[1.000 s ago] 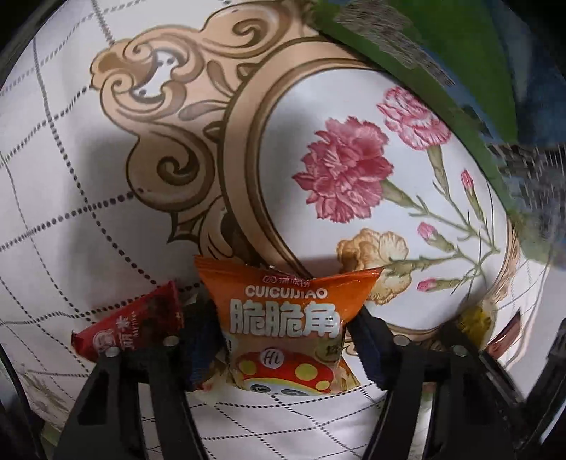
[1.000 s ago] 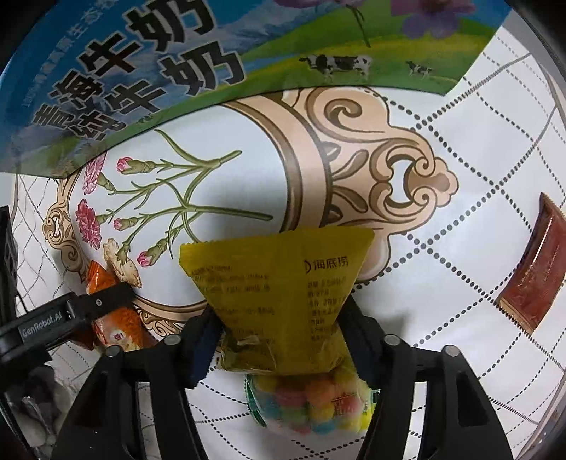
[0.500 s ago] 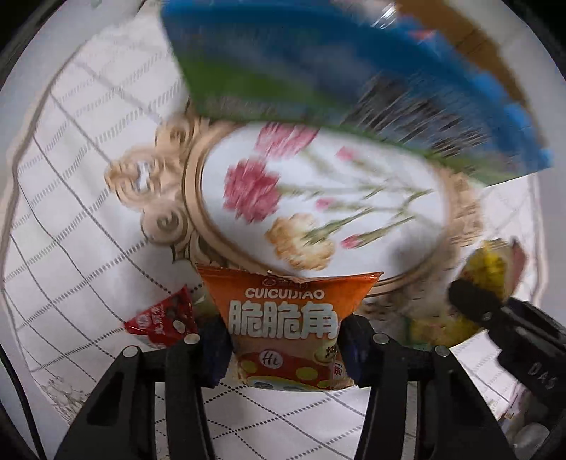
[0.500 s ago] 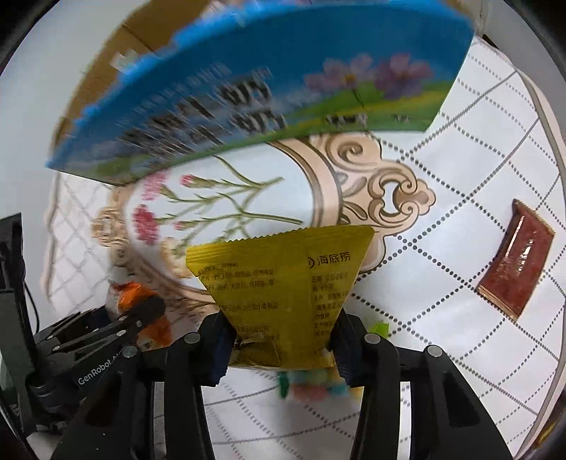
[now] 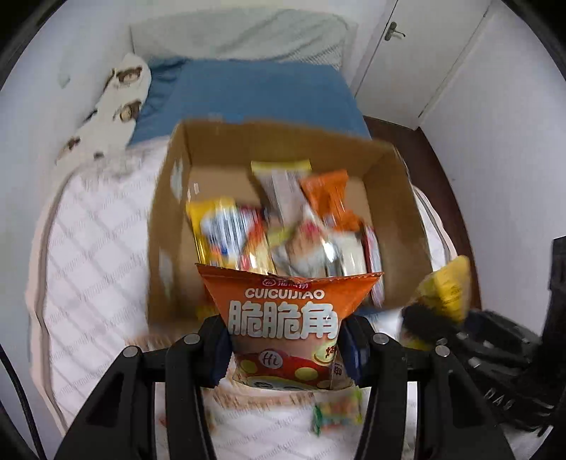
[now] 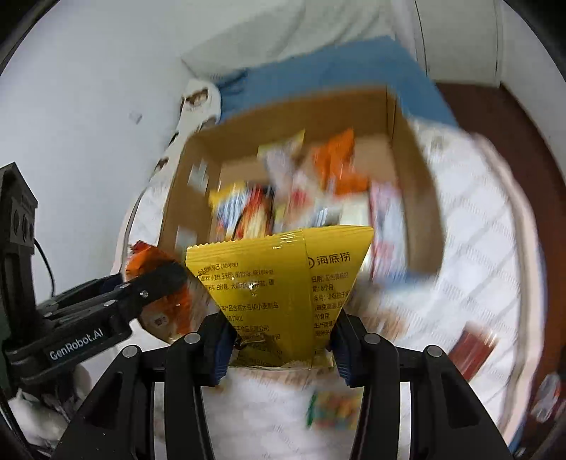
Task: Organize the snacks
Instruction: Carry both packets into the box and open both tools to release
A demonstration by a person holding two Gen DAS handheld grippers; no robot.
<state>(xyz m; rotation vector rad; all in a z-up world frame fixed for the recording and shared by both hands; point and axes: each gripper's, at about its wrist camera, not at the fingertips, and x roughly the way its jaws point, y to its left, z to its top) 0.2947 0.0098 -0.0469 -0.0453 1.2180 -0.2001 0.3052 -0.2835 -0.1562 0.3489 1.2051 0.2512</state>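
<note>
In the left wrist view, the left gripper is pinching an orange snack packet, with the open cardboard box of snacks lying just ahead. In the right wrist view, the right gripper is clamping a yellow snack packet, the box sitting ahead and the left gripper showing at its left.

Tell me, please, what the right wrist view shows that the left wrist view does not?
Only the right wrist view shows the dark red packet lying on the cloth, the printed back of the yellow bag in the right tongs, and the left tongs from the side. Only the left wrist view shows the front of the orange bag in the left tongs, plus a door handle. Both show the open box of snacks, the blue bedding and the colourful candy packet.
</note>
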